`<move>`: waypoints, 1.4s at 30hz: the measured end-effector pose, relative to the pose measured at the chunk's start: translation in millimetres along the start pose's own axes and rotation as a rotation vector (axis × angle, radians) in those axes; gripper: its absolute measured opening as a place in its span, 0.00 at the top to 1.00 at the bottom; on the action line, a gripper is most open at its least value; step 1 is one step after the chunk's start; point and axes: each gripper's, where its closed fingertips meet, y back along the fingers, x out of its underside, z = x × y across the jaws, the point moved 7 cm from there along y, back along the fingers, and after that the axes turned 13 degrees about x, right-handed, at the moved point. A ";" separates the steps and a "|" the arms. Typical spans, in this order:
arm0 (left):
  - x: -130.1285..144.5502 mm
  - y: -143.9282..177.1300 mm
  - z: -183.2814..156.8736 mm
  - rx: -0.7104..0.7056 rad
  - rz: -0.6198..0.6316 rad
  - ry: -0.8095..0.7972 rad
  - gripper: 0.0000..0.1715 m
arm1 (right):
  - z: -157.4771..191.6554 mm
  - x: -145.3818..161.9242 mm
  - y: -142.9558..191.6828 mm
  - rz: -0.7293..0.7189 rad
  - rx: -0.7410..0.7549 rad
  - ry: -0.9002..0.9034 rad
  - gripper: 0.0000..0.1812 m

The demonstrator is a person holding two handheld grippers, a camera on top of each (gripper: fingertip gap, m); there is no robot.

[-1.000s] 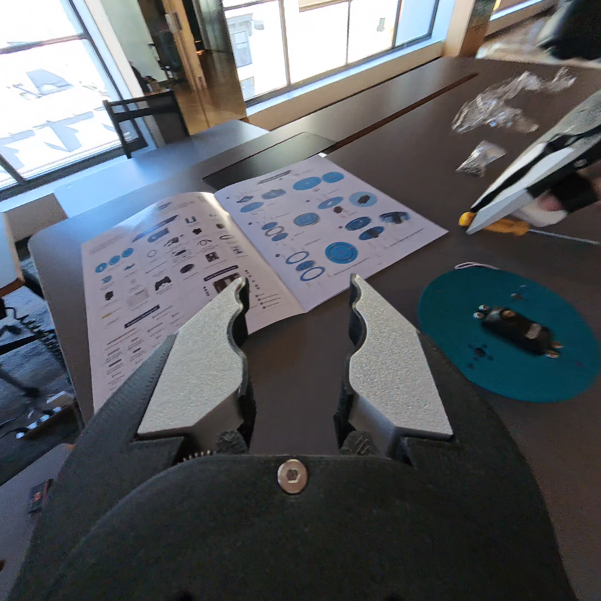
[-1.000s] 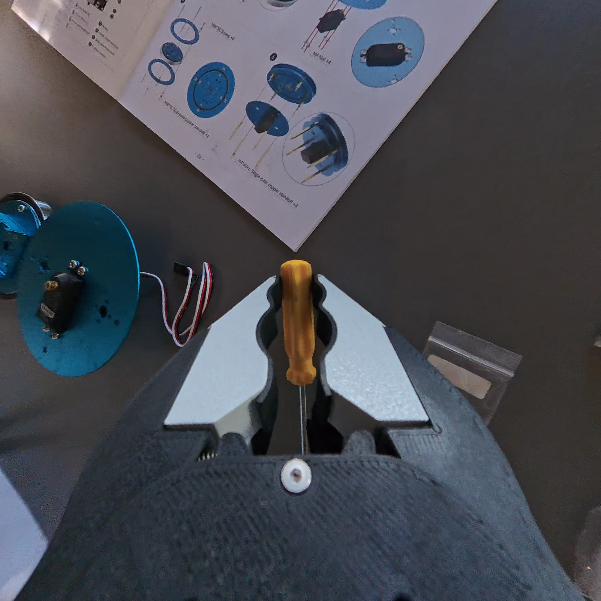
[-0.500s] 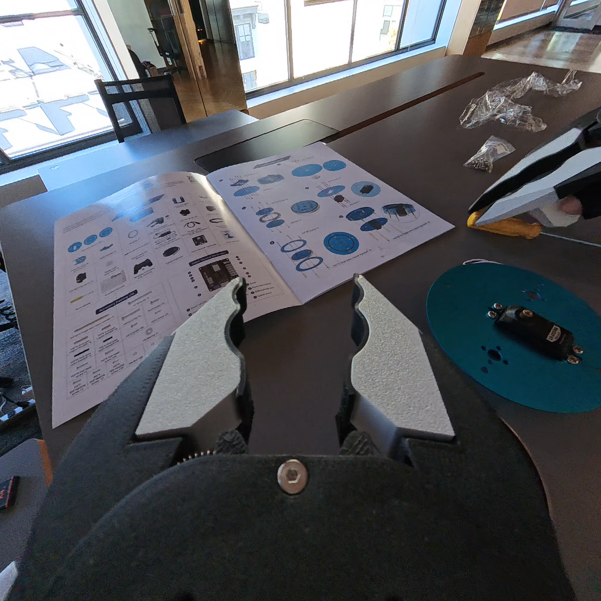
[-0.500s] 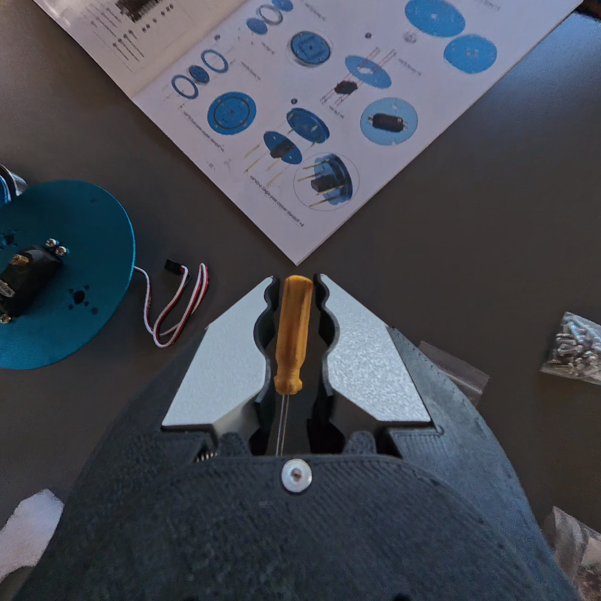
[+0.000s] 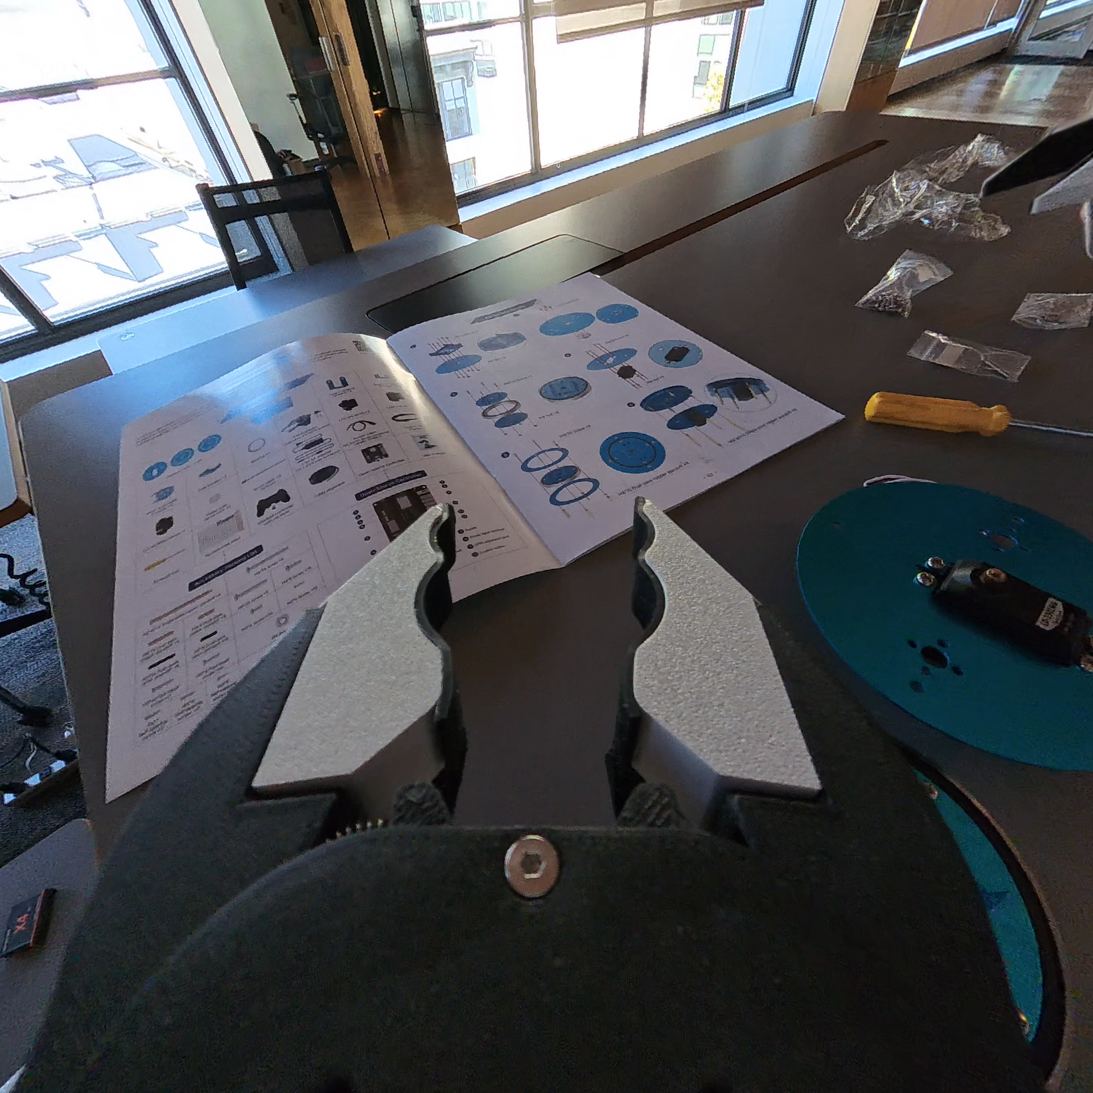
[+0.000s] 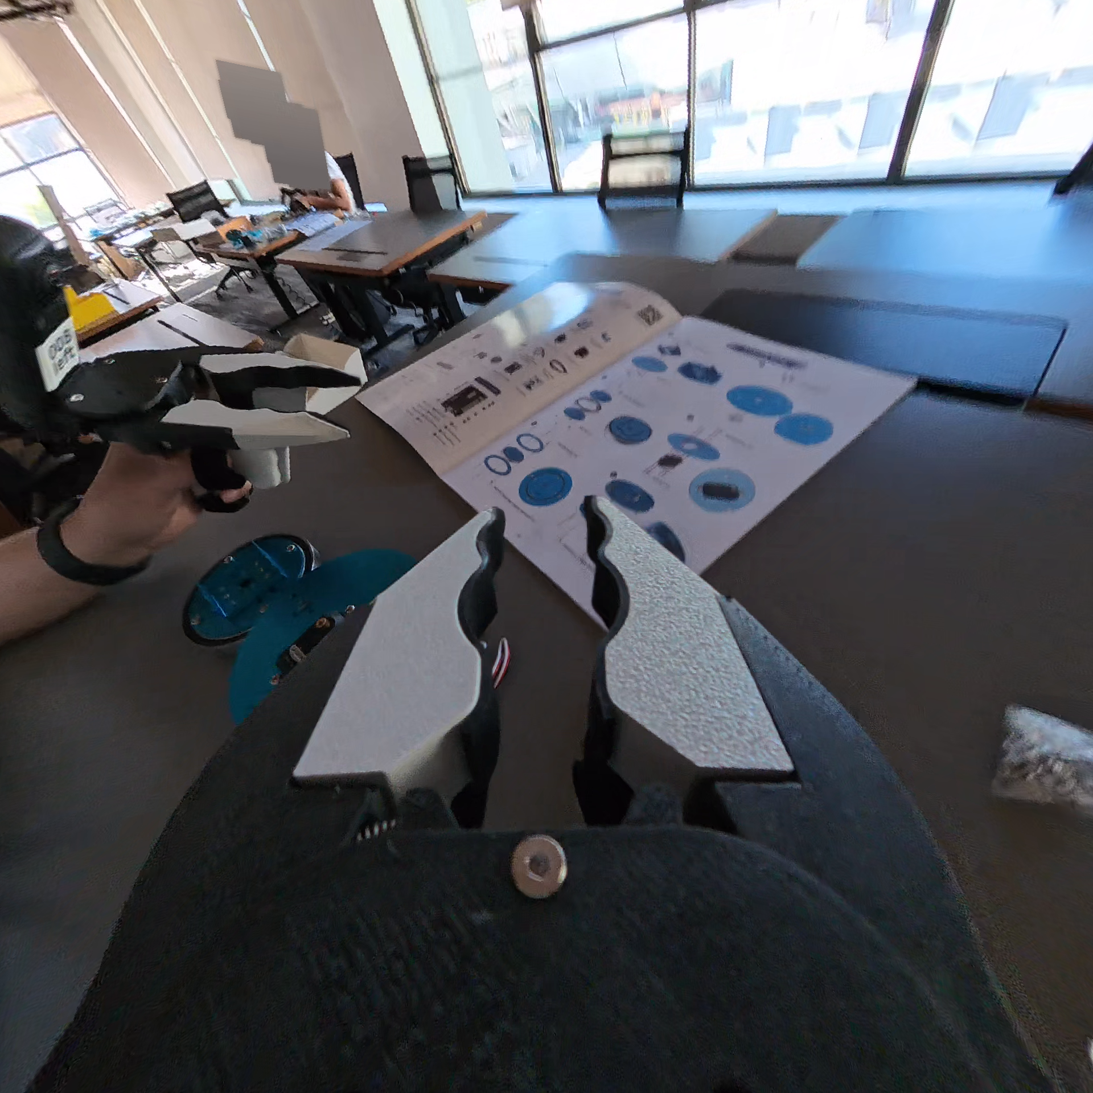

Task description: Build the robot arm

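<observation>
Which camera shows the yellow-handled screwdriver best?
The left wrist view: the yellow-handled screwdriver lies in full on the dark table, right of the open booklet. The right wrist view shows none of it.

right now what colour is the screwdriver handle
Yellow-amber, on the screwdriver lying on the dark table; clearest in the left wrist view.

Open booklet (image 5: 449, 449); screwdriver (image 5: 937, 414); teal disc (image 5: 922, 639).
</observation>
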 end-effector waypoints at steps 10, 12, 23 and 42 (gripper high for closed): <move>1.1 -2.5 -1.6 -0.002 0.042 -0.016 0.65 | 14.7 15.7 1.6 1.003 0.573 0.770 0.95; 0.9 -1.1 -1.6 -0.025 0.052 -0.043 0.65 | 29.1 22.7 -0.2 1.110 0.572 0.814 1.00; 2.6 -1.5 3.9 -0.095 0.088 -0.102 0.67 | 16.4 54.9 17.6 1.423 0.622 0.839 1.00; -2.9 -0.2 -9.8 0.091 0.023 -0.001 0.66 | -34.1 8.9 27.9 1.188 0.564 0.615 1.00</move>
